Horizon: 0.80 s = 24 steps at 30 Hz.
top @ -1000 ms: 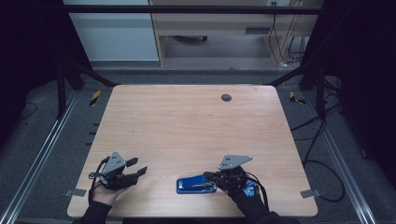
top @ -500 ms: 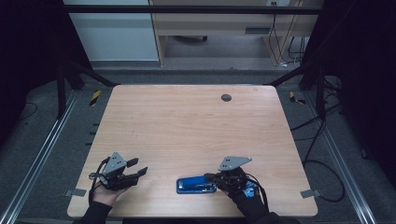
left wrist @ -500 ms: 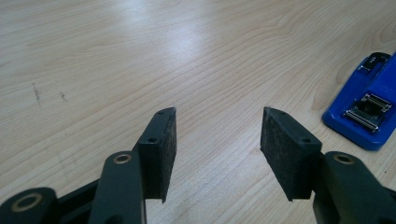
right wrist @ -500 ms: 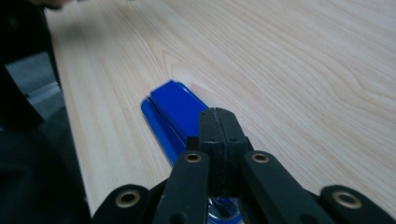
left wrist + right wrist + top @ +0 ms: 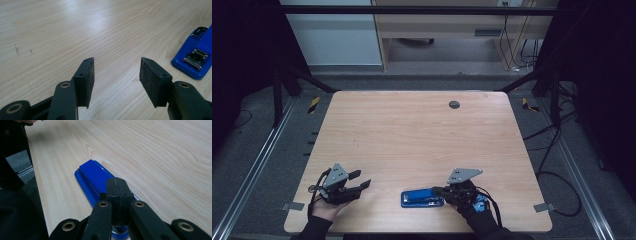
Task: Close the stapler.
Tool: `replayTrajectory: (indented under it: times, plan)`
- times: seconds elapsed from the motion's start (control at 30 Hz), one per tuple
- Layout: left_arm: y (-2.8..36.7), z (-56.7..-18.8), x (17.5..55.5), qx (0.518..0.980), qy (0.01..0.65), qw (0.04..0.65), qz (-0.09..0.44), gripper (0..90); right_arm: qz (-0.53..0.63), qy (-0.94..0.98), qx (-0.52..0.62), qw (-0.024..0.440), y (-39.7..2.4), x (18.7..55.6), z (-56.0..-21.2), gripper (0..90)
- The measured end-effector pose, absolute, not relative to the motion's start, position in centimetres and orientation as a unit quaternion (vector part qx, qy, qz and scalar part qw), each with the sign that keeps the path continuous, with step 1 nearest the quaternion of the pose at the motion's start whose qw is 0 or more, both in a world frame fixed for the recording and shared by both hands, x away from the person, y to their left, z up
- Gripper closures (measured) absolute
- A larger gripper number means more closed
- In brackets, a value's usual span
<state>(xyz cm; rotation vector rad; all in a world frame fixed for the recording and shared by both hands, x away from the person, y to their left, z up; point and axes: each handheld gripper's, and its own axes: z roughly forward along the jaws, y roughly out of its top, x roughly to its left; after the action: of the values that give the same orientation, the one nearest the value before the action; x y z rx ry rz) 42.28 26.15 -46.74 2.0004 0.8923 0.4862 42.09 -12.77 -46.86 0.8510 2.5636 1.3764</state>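
Left gripper point(image 5: 359, 182): jaws apart, nothing between the pads. Right gripper point(image 5: 438, 190): jaws pressed fully together.

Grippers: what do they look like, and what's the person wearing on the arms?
Both tools are black. The left tool and right tool each carry a grey three-cornered plate and trailing black cable. Jaw links have brass-coloured pivots; the fingertips bear dark textured pads. Sleeves are dark.

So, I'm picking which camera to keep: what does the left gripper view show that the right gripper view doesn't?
Left gripper view: the left gripper with its jaws apart over bare table, and the metal parts on the blue stapler. Right gripper view: the right gripper with its jaws shut together above the stapler's near end, and floor past the table edge. Both show the stapler lying flat on the wooden table.
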Motion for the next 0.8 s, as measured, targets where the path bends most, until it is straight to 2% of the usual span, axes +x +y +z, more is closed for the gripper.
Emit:
replayTrajectory:
  times: [0.2, 0.37, 0.43, 0.47, 0.5, 0.53, 0.63, 0.8]
  plan:
    - [26.2, -46.8, 42.5, 0.804, 0.358, 0.432, 0.195, 45.7, 0.469, 0.84, 0.264, 0.062, -12.7, 41.9, -46.2, 90.0]
    - [26.2, -46.8, 42.5, 0.804, 0.359, 0.432, 0.195, 45.6, 0.486, 0.823, 0.279, 0.094, -13.5, 42.1, -45.4, 82.9]
    - [26.2, -46.8, 42.5, 0.804, 0.358, 0.432, 0.195, 45.2, 0.492, 0.808, 0.302, 0.116, -14.7, 42.5, -45.1, 73.5]
    - [26.2, -46.8, 42.5, 0.804, 0.358, 0.432, 0.195, 45.0, 0.492, 0.808, 0.302, 0.116, -14.7, 42.5, -45.1, 73.5]
    - [26.2, -46.8, 42.5, 0.804, 0.358, 0.432, 0.195, 45.0, 0.492, 0.804, 0.31, 0.122, -15.2, 42.7, -45.1, 69.6]
    - [26.3, -46.9, 42.5, 0.804, 0.36, 0.431, 0.195, 44.6, 0.485, 0.799, 0.327, 0.139, -16.0, 43.0, -45.2, 61.8]
    - [26.3, -46.9, 42.6, 0.803, 0.362, 0.431, 0.195, 43.7, 0.452, 0.803, 0.349, 0.17, -16.9, 43.8, -45.9, 48.8]
    - [26.4, -47.2, 42.8, 0.804, 0.37, 0.423, 0.195, 38.4, 0.395, 0.813, 0.379, 0.197, -18.1, 45.1, -47.0, 38.7]
